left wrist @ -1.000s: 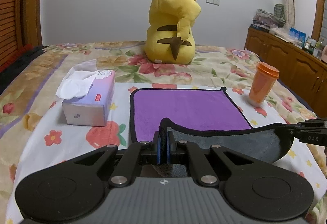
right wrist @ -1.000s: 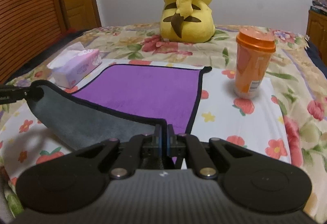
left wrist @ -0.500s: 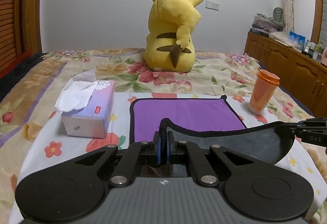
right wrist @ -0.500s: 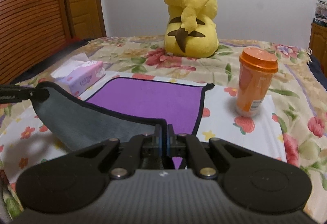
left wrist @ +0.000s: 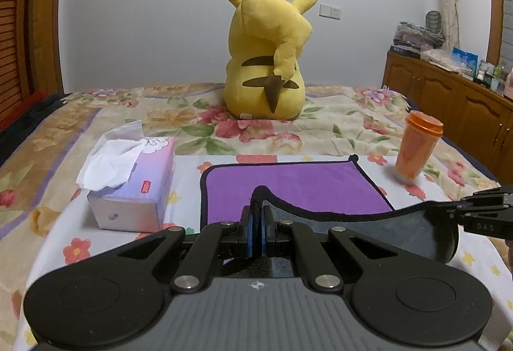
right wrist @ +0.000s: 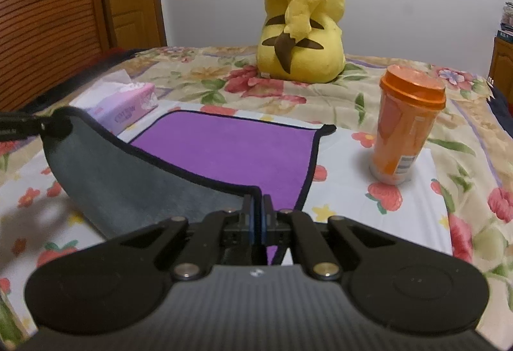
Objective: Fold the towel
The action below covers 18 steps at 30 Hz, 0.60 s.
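Observation:
A purple towel (left wrist: 288,187) with a black hem and grey underside lies on the floral bed; it also shows in the right wrist view (right wrist: 231,149). Its near edge is lifted off the bed, grey side (right wrist: 128,181) facing me. My left gripper (left wrist: 256,222) is shut on the near left corner. My right gripper (right wrist: 256,216) is shut on the near right corner. Each gripper shows at the edge of the other's view, with the raised hem sagging between them.
A tissue box (left wrist: 131,184) stands left of the towel. An orange lidded cup (right wrist: 404,129) stands to its right. A yellow plush toy (left wrist: 266,62) sits behind on the bed. A wooden cabinet (left wrist: 455,104) is at far right, a wooden door (right wrist: 64,8) at left.
Both grippers have risen and moved forward with the towel's near edge, so less purple shows and the raised grey flap hangs higher.

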Each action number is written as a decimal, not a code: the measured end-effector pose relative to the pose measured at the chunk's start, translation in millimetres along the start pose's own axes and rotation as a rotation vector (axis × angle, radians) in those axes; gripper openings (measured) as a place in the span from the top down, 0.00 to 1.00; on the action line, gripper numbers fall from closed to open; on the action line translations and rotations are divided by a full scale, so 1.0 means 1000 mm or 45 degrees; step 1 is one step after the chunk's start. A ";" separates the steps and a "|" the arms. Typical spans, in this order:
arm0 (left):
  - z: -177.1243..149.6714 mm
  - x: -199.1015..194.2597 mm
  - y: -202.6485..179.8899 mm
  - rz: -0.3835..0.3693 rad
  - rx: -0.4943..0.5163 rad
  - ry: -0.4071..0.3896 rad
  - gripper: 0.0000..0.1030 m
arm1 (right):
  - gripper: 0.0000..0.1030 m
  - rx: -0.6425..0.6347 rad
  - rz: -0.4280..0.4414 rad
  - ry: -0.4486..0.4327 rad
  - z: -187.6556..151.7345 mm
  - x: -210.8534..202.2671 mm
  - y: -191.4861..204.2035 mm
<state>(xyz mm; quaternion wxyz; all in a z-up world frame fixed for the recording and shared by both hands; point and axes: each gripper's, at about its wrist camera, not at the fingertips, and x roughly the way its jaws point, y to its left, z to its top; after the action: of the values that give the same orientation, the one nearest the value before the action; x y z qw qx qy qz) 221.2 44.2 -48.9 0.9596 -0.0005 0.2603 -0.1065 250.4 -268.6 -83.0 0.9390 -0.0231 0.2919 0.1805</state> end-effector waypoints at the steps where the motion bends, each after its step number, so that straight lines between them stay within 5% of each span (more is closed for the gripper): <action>1: 0.000 0.001 0.000 0.005 0.005 -0.004 0.92 | 0.95 0.000 -0.004 0.009 -0.001 0.003 -0.002; 18: -0.003 0.024 -0.005 0.037 0.036 0.020 0.93 | 0.96 -0.034 -0.021 0.055 -0.004 0.032 -0.010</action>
<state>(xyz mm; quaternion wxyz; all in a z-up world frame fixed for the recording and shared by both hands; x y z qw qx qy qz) 239.4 34.7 -63.4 0.9589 0.0176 0.2664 -0.0961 275.9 -267.8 -105.0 0.9335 -0.0418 0.3096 0.1761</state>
